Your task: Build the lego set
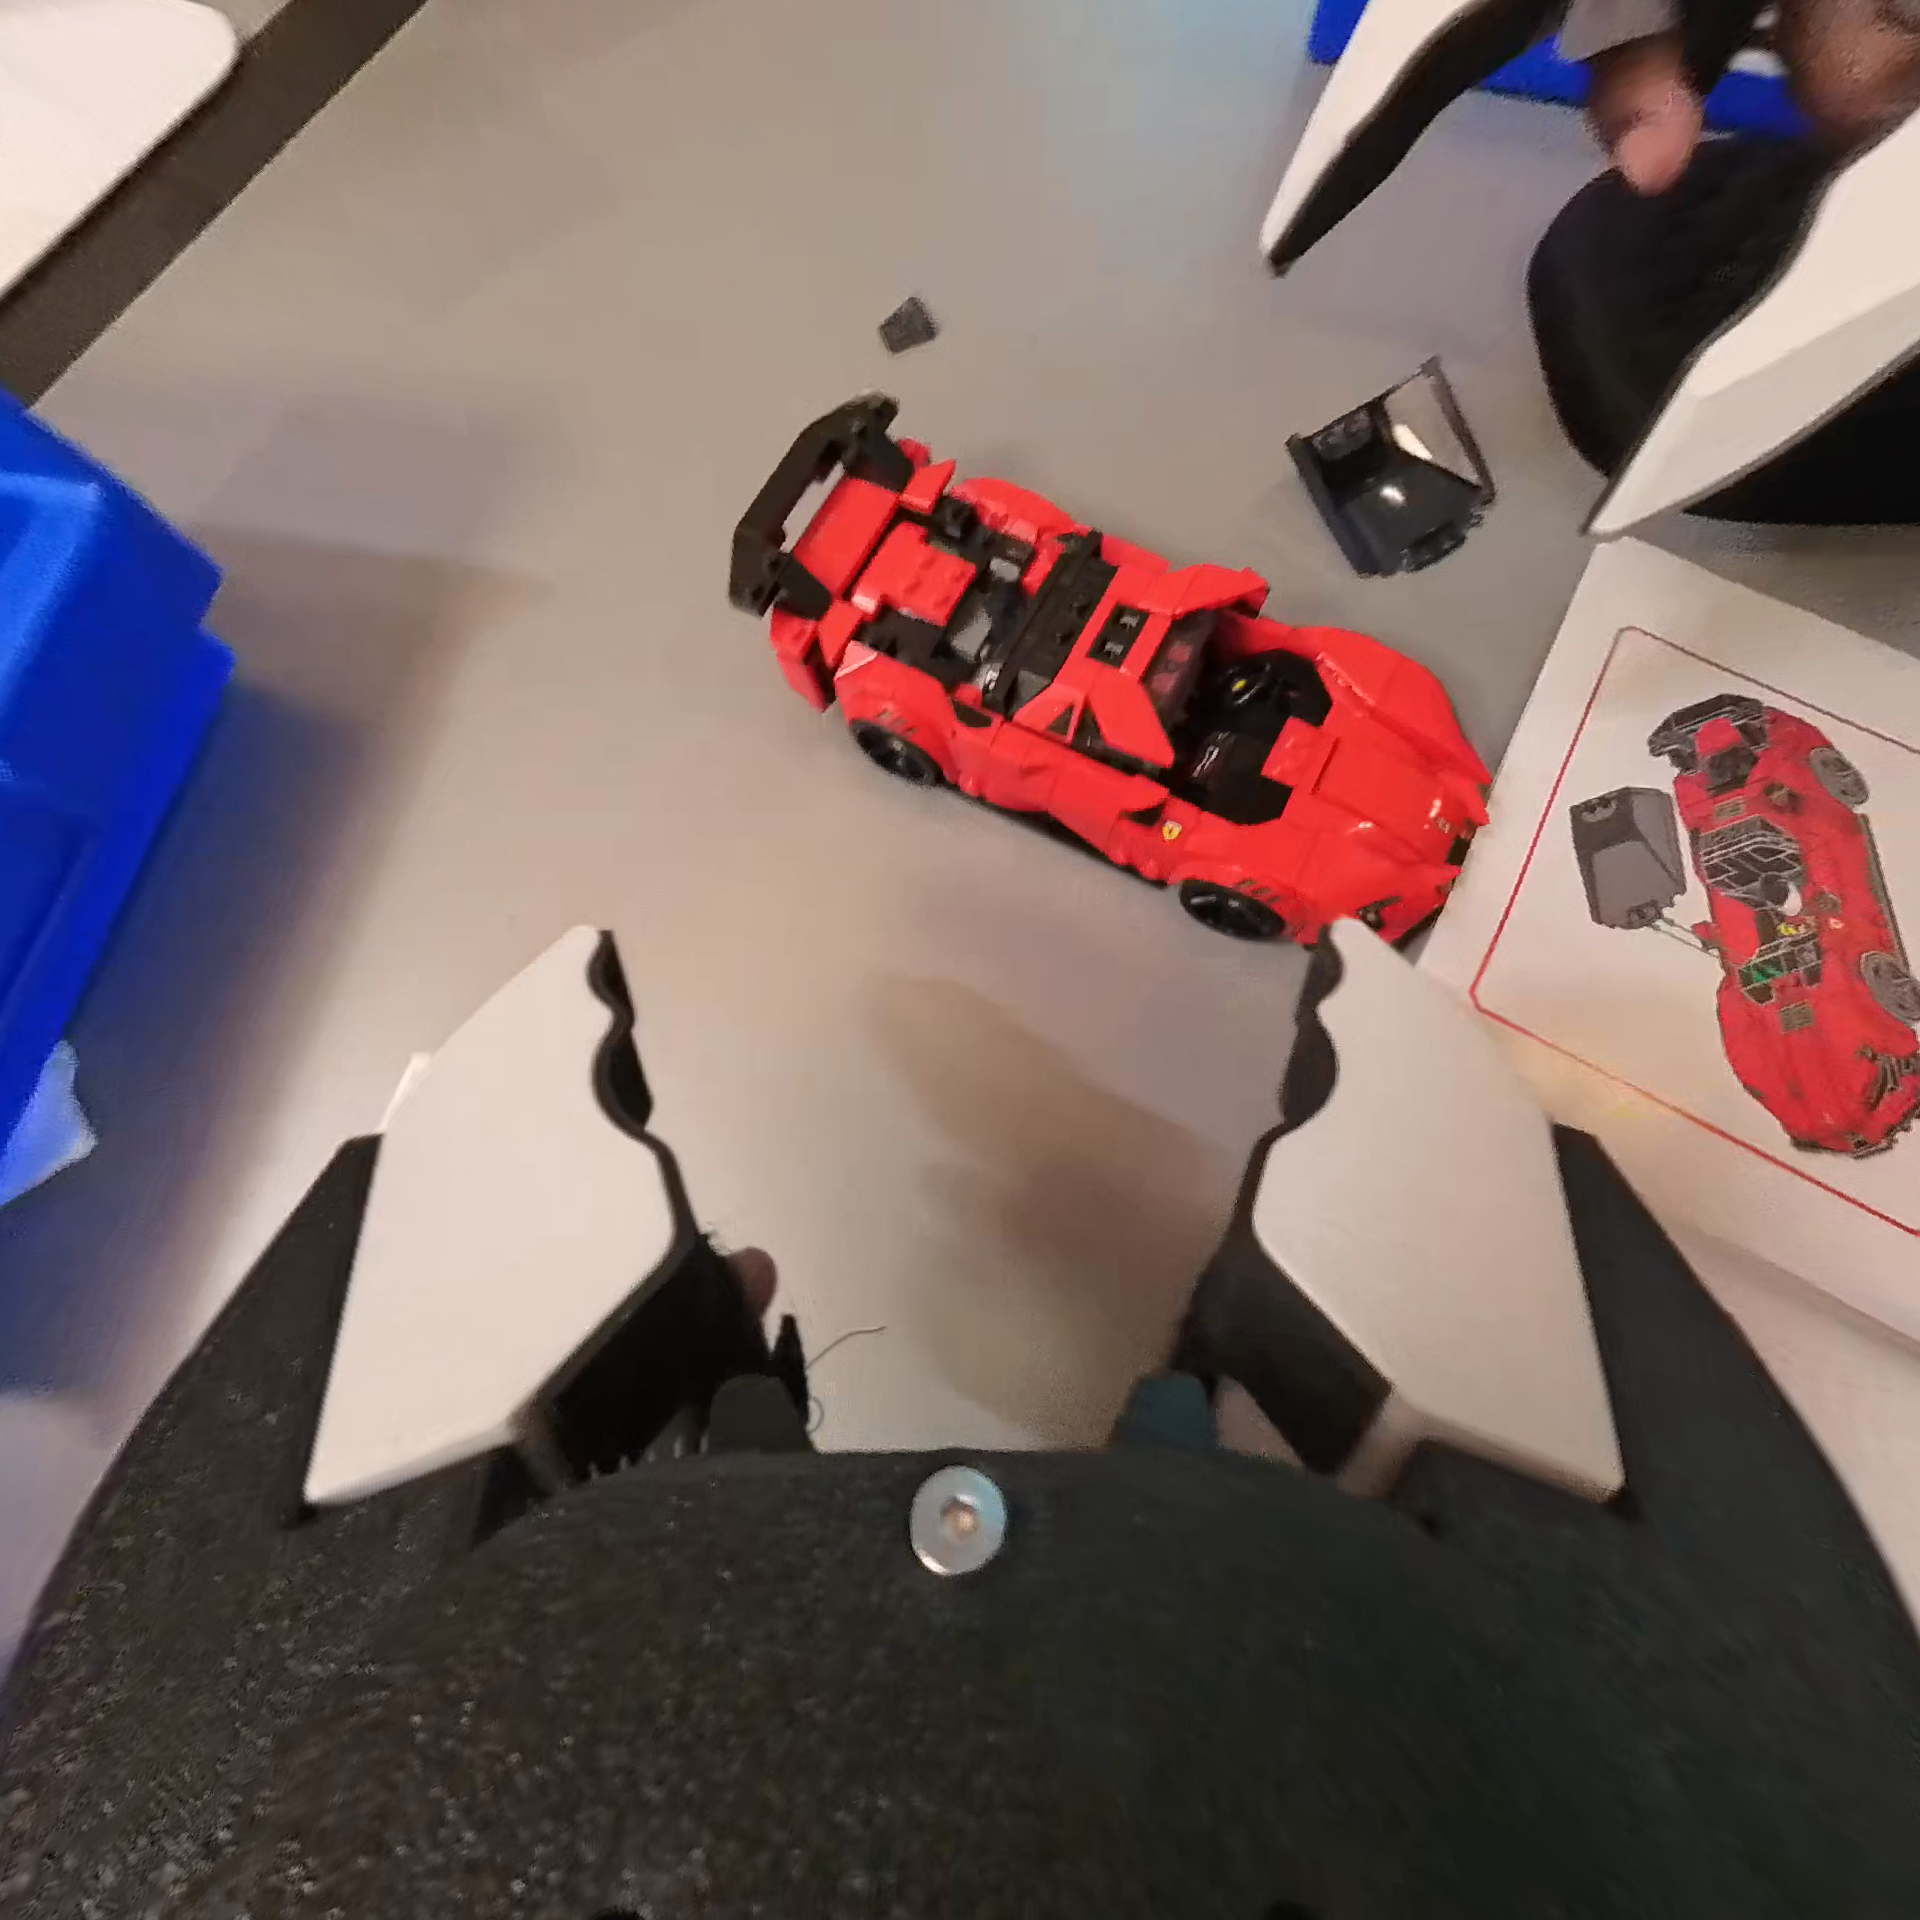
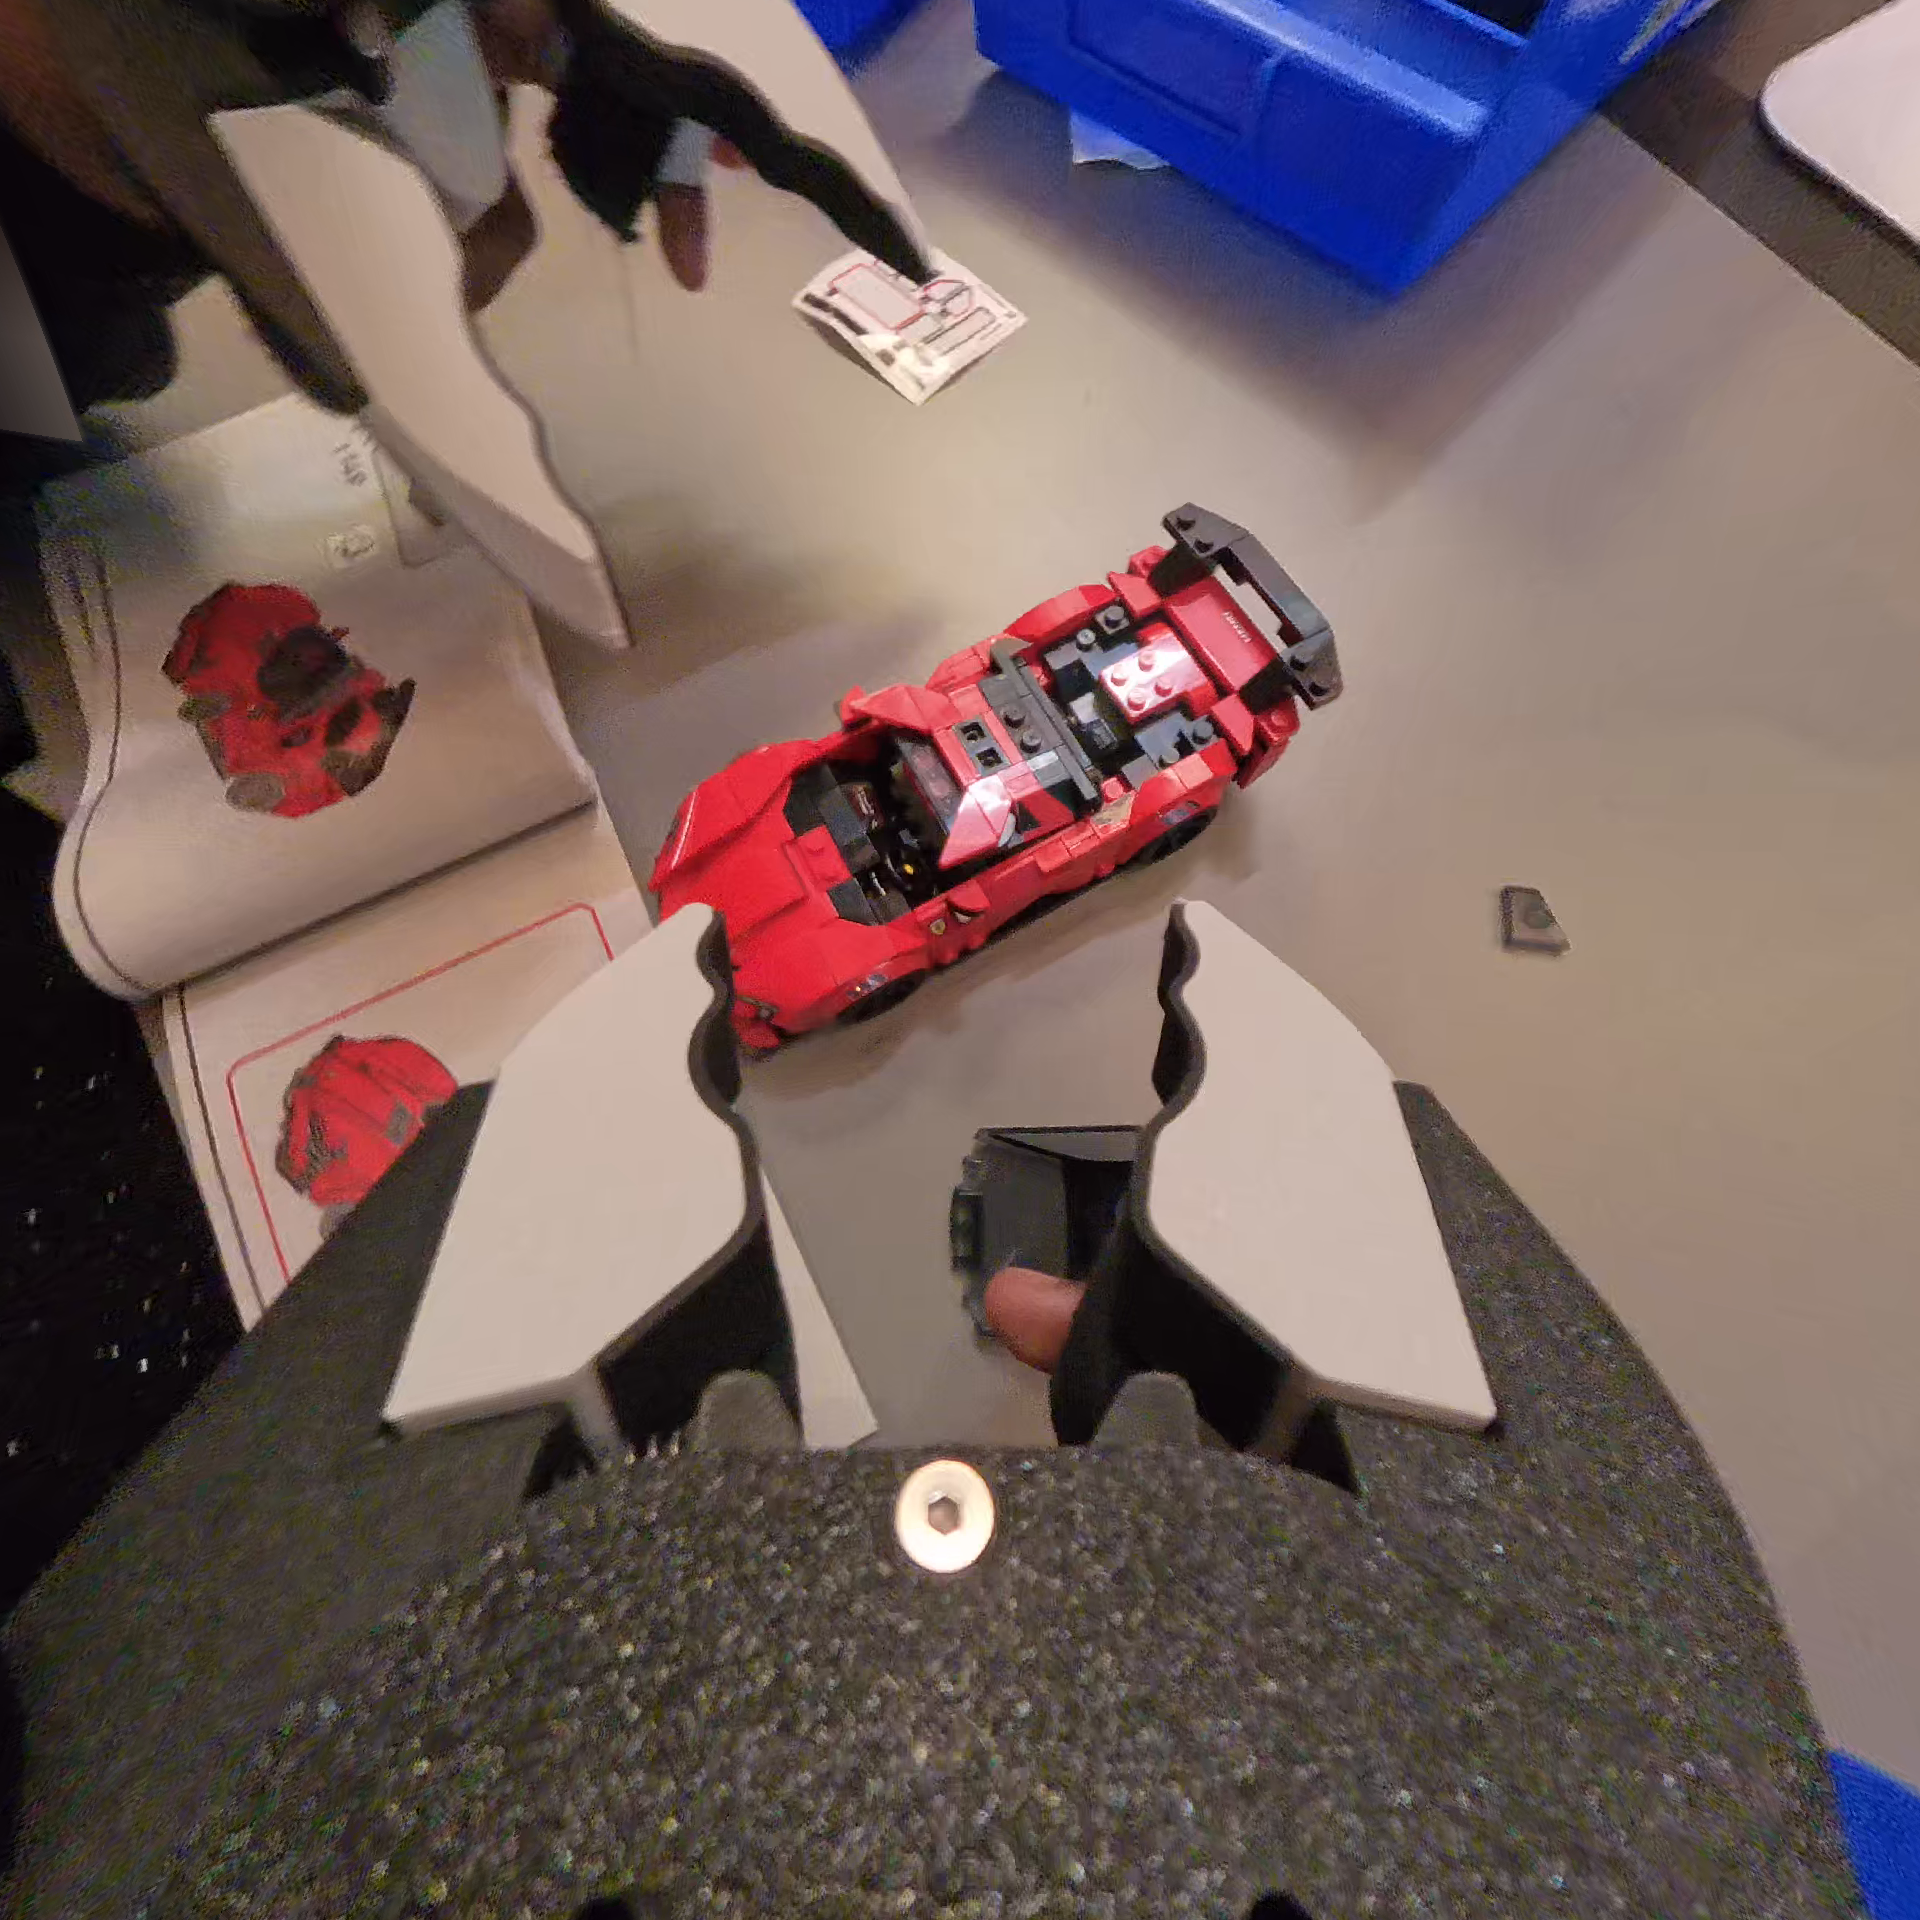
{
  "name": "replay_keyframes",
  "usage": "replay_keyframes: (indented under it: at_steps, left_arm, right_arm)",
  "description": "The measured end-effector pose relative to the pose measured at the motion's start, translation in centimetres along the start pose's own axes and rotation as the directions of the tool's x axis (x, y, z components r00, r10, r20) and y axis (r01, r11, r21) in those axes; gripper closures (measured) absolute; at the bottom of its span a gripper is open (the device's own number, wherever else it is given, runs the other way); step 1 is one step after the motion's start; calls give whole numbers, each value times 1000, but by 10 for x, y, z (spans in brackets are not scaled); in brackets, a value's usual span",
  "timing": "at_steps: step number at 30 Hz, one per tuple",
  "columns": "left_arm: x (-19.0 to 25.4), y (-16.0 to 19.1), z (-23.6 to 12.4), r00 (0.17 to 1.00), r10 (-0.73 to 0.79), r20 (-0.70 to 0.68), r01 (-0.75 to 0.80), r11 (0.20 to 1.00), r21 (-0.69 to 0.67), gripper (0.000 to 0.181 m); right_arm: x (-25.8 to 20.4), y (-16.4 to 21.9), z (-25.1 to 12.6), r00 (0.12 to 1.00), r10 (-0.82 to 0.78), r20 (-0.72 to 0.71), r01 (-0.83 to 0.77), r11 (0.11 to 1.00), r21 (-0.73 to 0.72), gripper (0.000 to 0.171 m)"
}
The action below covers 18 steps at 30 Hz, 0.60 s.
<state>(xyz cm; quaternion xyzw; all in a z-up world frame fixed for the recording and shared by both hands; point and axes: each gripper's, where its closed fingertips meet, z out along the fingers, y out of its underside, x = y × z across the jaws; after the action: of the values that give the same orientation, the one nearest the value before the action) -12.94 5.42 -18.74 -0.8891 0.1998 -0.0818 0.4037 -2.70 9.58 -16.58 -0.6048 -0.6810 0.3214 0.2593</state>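
Where grey tabletop lies bare at centre: red lego car, black rear wing, cockpit uncovered. Dark windscreen piece just beside; instruction booklet at nose; blue bin well apart. Left gripper, right gripper: jaws spread wide, empty.

White wavy-edged tongs on speckled black bodies, each with one silver screw.

light: even, indoor | shadows: soft | blur: edges smeared | distortion: wide-angle bending
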Motion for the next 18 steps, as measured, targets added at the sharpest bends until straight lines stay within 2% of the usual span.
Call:
replay_keyframes:
  at_steps: [4, 6, 9, 18]
  left_arm:
    - [-7, 10, -16, 983, -102, 156, 107, 994, -23, 42]
    - [-9, 12, -22, 962, -152, 226, 158, 987, -7, 35]
    - [-8, 14, -34, 928, -197, 315, 199, 980, 25, 35]
    - [23, 18, -69, 866, -196, 460, 187, 980, 66, 35]
  right_arm:
    - [-3, -4, 0, 990, 83, -112, -88, 995, -38, 83]
    - [-6, -7, 1, 981, 94, -169, -104, 993, -53, 69]
    - [-12, -8, -2, 966, 69, -250, -89, 993, -71, 56]
    - [-55, -14, -19, 954, 80, -290, -80, 997, 13, 46]
